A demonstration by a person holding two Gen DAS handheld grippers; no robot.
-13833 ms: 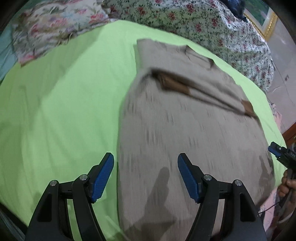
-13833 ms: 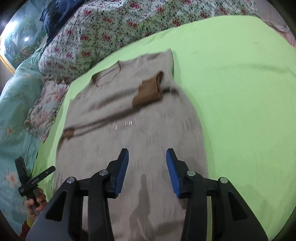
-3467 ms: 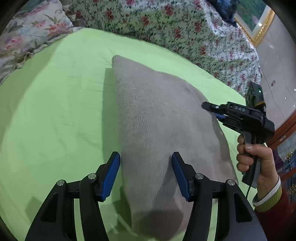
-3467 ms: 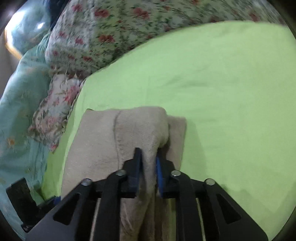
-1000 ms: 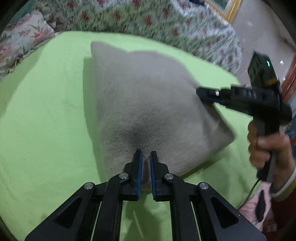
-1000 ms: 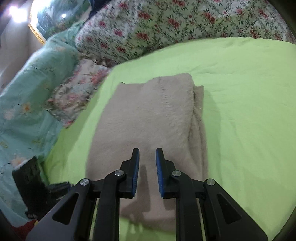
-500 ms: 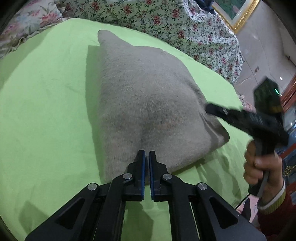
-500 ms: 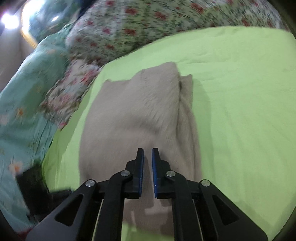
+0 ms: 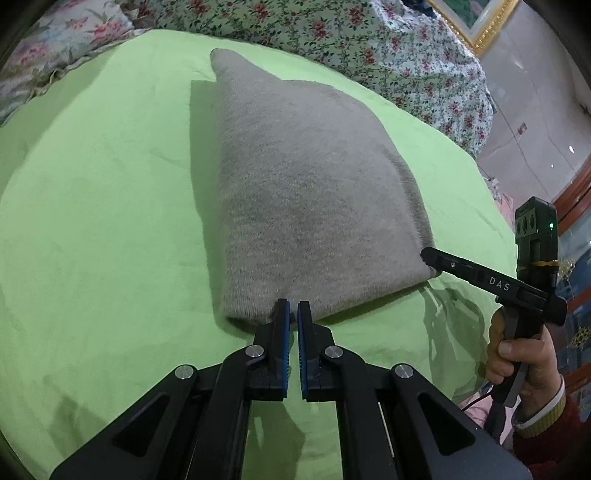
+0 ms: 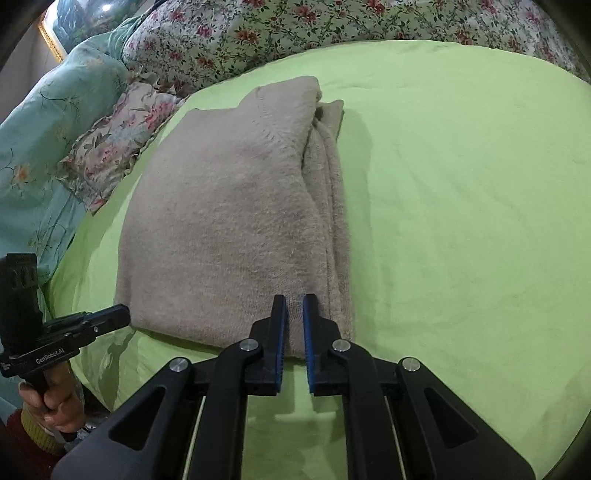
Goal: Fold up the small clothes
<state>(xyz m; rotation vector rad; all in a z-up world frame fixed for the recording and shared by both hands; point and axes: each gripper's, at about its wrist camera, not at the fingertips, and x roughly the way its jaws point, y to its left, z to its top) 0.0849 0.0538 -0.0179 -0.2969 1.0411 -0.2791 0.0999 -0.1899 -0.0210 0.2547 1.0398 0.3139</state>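
Folded beige sweater (image 9: 310,192) on green sheet (image 9: 103,206); left gripper (image 9: 290,310) and right gripper (image 10: 294,306) both narrow, empty (at near hem), a nudge could undo stacked layers

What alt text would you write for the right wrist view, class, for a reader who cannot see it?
A folded beige sweater lies on a green sheet, the shut right gripper at its near edge. The left gripper sits near its left corner; floral bedding lies behind.

Bright, sharp, soft shadows, fisheye-warped edges
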